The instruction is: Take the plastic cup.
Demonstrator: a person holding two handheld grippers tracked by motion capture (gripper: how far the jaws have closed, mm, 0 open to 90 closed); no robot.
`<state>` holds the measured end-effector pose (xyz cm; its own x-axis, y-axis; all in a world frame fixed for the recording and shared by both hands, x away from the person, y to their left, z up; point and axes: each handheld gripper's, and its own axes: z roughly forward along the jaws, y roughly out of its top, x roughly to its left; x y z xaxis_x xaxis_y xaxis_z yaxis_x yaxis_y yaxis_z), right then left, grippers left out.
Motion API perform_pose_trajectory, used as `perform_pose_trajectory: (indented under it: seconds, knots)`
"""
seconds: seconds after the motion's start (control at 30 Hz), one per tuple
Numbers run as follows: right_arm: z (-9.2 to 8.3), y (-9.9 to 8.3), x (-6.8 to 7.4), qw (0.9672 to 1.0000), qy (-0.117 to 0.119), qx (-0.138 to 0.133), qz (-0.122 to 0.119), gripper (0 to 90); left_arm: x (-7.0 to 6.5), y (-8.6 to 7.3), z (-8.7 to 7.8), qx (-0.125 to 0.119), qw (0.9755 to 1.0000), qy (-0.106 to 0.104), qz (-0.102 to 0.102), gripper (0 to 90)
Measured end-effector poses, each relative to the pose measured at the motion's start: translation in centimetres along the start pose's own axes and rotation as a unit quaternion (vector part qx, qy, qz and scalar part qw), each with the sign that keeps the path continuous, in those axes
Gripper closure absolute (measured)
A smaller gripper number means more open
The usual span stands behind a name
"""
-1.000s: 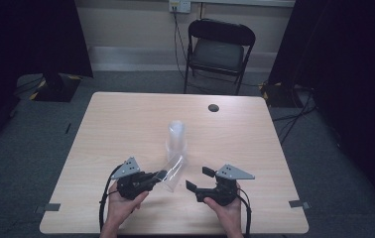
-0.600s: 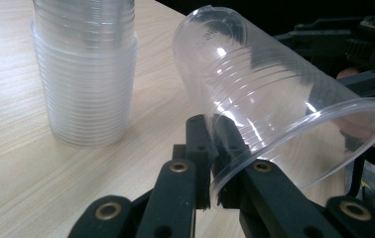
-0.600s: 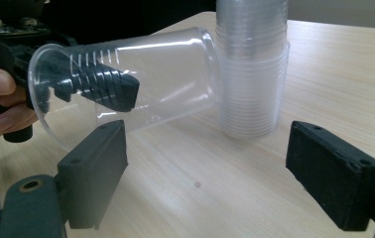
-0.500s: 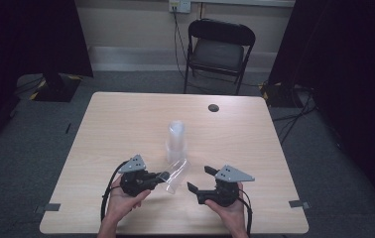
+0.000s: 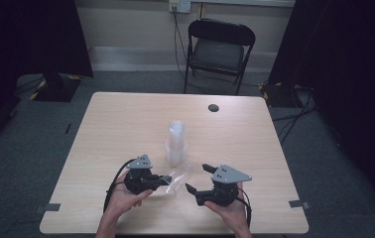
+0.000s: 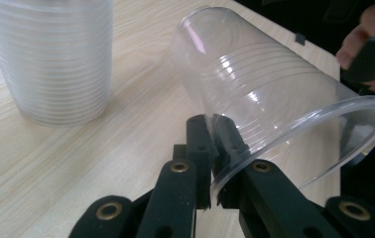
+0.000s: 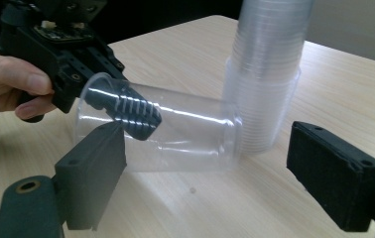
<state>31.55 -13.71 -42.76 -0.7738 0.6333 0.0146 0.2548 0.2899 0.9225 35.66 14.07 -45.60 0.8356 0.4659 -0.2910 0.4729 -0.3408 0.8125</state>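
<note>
Nearest the person, at the table's (image 5: 101, 129) near edge, both hands hold grippers. The right gripper (image 5: 198, 179), at about five o'clock from the table's middle, has its jaws spread wide with nothing between them; they have just been opening further. At about nine o'clock from it, the left gripper (image 5: 167, 179) has its jaws pressed together on the wall of a clear plastic cup (image 5: 178, 177), one jaw inside the mouth and one outside, pinching the rim. The cup lies on its side, its base pointing toward twelve o'clock. Just beyond it stands an upright stack of clear cups (image 5: 175, 144). Farther off, near the far edge at one o'clock, lies a small dark round disc (image 5: 214, 107).
</note>
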Motion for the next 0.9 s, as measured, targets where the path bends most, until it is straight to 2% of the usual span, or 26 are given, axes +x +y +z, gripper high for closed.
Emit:
perform_pose_trajectory:
  seconds: [0.17,0.23,0.33,0.37,0.53,0.73,0.9]
  knots:
    - [0.5,0.4,0.1,0.9996,0.015,0.009,-0.022,14.7,0.0,1.0,0.2,0.024,0.9995,-0.017,0.011,87.3]
    - [0.7,0.5,0.2,0.9992,0.022,0.013,-0.03,14.8,-0.1,1.5,0.2,0.032,0.999,-0.021,0.021,87.3]
    - [1.0,0.5,0.3,0.9985,0.031,0.021,-0.041,14.5,-0.1,2.0,0.4,0.051,0.9977,-0.037,0.026,87.2]
    - [1.1,0.5,0.4,0.9981,0.032,0.023,-0.047,14.1,-0.1,2.1,0.4,0.056,0.9974,-0.036,0.03,87.2]
    - [1.2,0.7,0.8,0.9963,0.044,0.027,-0.069,14.1,0.0,2.1,0.7,0.078,0.9956,-0.044,0.027,87.0]
    - [1.6,0.7,1.1,0.9927,0.063,0.039,-0.096,13.2,0.4,2.6,0.6,0.078,0.9955,-0.049,0.02,86.8]
    - [1.8,0.7,1.5,0.9903,0.062,0.046,-0.116,12.6,0.7,2.5,0.8,0.084,0.9949,-0.054,0.008,86.3]
